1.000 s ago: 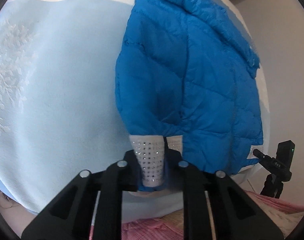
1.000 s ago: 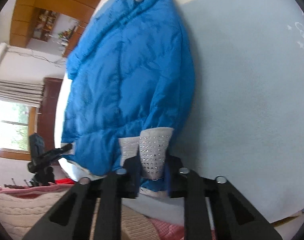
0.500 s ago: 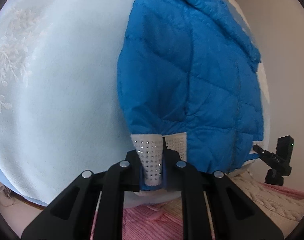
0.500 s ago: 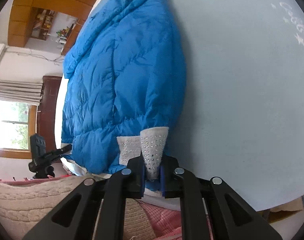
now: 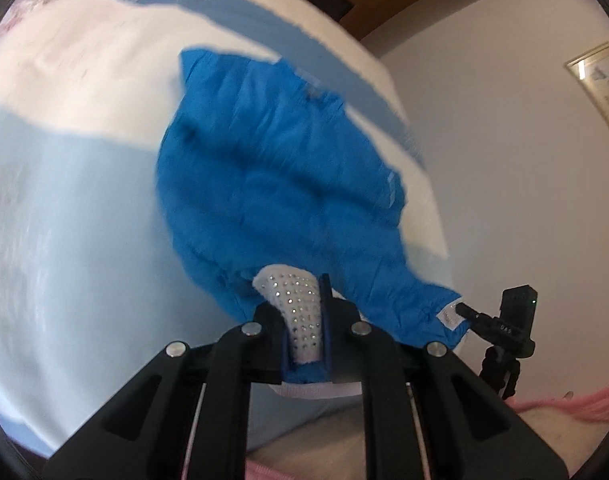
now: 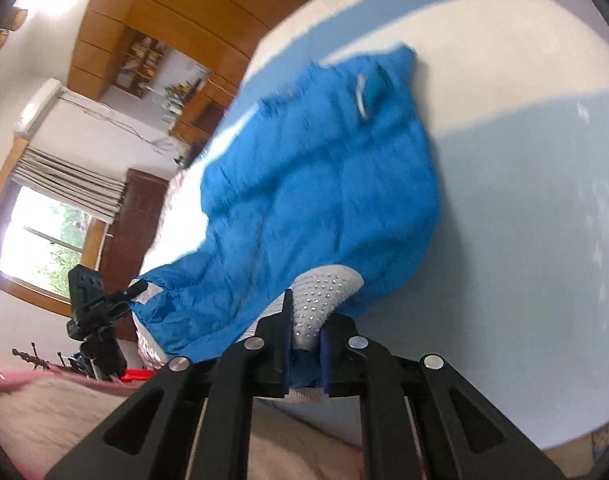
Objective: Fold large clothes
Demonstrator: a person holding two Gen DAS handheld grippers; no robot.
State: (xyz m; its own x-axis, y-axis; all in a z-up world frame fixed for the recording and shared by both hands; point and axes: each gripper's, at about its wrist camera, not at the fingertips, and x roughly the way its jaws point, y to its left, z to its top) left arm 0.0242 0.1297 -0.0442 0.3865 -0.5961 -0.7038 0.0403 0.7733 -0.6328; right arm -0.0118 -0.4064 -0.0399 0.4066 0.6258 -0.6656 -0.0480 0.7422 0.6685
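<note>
- Left wrist view: the left tongs [image 5: 306, 328] are clamped on a white studded cuff [image 5: 294, 300] of a blue puffer jacket [image 5: 272, 184]. The jacket lies bunched on a pale blue bed cover [image 5: 64, 220], its hem corner near a black camera on a tripod [image 5: 508, 320]. The picture is blurred.
- Right wrist view: the right tongs [image 6: 306, 334] grip the other studded cuff [image 6: 324, 296]; the jacket [image 6: 316, 184] rises off the bed cover [image 6: 524, 200] toward the tongs.
- Risk, as a judgement: the slick padded fabric could slide out of either pinch, or uneven pulling could twist the fold; the dangling hem might snag the tripod.
</note>
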